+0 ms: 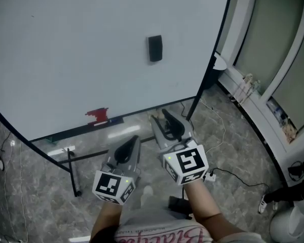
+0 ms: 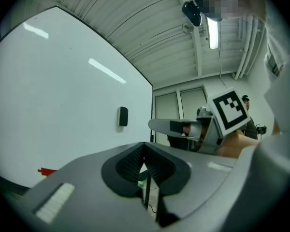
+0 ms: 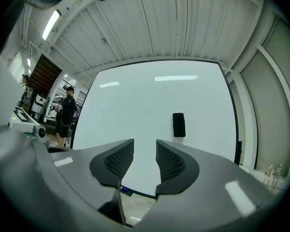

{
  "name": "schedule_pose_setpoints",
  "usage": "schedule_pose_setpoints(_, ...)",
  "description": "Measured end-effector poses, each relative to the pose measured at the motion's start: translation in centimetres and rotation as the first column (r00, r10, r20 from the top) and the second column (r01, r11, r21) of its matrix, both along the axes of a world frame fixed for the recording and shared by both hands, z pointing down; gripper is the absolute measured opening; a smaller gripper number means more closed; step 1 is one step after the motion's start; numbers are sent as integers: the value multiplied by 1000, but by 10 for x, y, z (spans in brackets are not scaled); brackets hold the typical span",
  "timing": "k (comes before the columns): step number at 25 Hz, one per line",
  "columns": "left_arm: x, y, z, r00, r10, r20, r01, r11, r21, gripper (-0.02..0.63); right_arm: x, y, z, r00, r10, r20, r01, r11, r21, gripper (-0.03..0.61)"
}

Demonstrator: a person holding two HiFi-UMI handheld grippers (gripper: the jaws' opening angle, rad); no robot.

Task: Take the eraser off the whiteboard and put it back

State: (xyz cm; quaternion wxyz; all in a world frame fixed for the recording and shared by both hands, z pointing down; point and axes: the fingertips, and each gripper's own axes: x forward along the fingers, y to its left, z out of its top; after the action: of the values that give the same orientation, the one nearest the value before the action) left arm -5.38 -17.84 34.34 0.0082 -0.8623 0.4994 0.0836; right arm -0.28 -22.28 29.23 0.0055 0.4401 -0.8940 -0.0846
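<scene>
A black eraser (image 1: 155, 48) clings upright to the whiteboard (image 1: 66, 44), right of its middle. It shows small in the left gripper view as the eraser (image 2: 123, 116) and in the right gripper view as the eraser (image 3: 179, 124), up and right of the jaws. Both grippers hang well back from the board, below its lower edge in the head view. My left gripper (image 1: 136, 138) has its jaws together, with nothing in them (image 2: 144, 146). My right gripper (image 1: 161, 116) stands open with a clear gap and holds nothing (image 3: 145, 151).
A red object (image 1: 97, 115) lies on the board's bottom ledge. The stand's dark legs (image 1: 73, 176) cross the marble floor. A window sill (image 1: 248, 90) runs along the right, with cables (image 1: 228, 173) on the floor. A person (image 3: 67, 112) stands far off at the left.
</scene>
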Motion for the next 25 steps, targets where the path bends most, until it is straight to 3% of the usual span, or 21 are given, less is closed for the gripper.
schedule_pose_setpoints(6,0,-65,-15,1000,-19,-4,19,1000,22,-2,-1,-84,-22,999,41,-8,-41,999,6,204)
schedule_pose_setpoints(15,-2,-126,-14,999,-41,3,41,999,21,-2,-4,-180,-56,995,102,-2,-102,993,59,219)
schedule_pose_setpoints(25,-10,-160,-17,1000,-11,2,11,1000,13,-2,-14,-222,-72,977,210,-44,-206,975,82,224)
